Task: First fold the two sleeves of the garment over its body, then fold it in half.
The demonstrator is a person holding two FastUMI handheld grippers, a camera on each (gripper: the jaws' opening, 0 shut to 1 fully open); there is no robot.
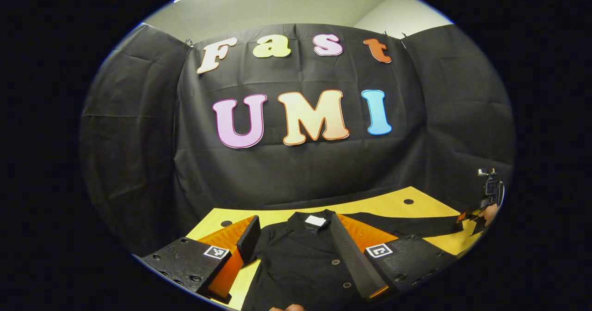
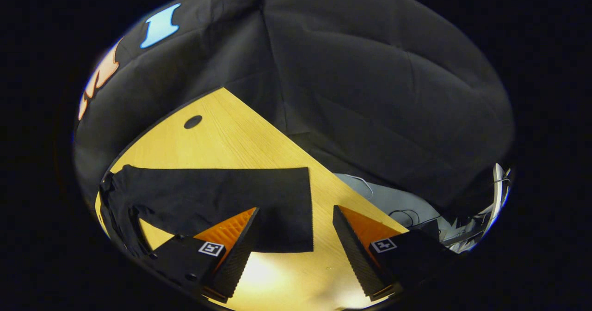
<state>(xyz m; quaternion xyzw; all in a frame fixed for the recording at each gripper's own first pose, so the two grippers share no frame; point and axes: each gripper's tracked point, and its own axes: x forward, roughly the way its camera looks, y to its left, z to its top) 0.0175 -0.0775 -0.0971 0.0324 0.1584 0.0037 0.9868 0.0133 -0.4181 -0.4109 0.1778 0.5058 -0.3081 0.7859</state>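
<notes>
While our left tongs (image 1: 296, 248) hang spread wide over the black button shirt (image 1: 300, 265), we see the garment lying flat on the yellow wooden table (image 1: 393, 205), collar toward the far edge. A white label (image 1: 316, 220) sits inside the collar, and small round buttons (image 1: 336, 261) run down the front. One long sleeve (image 1: 407, 225) stretches straight out sideways across the wood, and at its far end, in the left gripper view, we see the other tongs (image 1: 476, 221) with a hand (image 1: 489, 213) behind them.

From the right gripper view, our right tongs (image 2: 296, 241) are released, their ridged black pads backed with orange plastic. The sleeve (image 2: 222, 195) lies as a flat matte band with a squared cuff edge; the cuff falls between the two fingers, the left finger (image 2: 238, 244) lying over the cloth, the right finger (image 2: 354, 248) over bare wood just beside the cuff. We cannot tell whether either finger touches the fabric.

Bare tabletop lies beyond the sleeve up to the far edge, where a dark round hole (image 2: 193, 122) pierces the wood. The right table edge runs diagonally close past the cuff, with loose cables (image 2: 407, 214) below it.
</notes>
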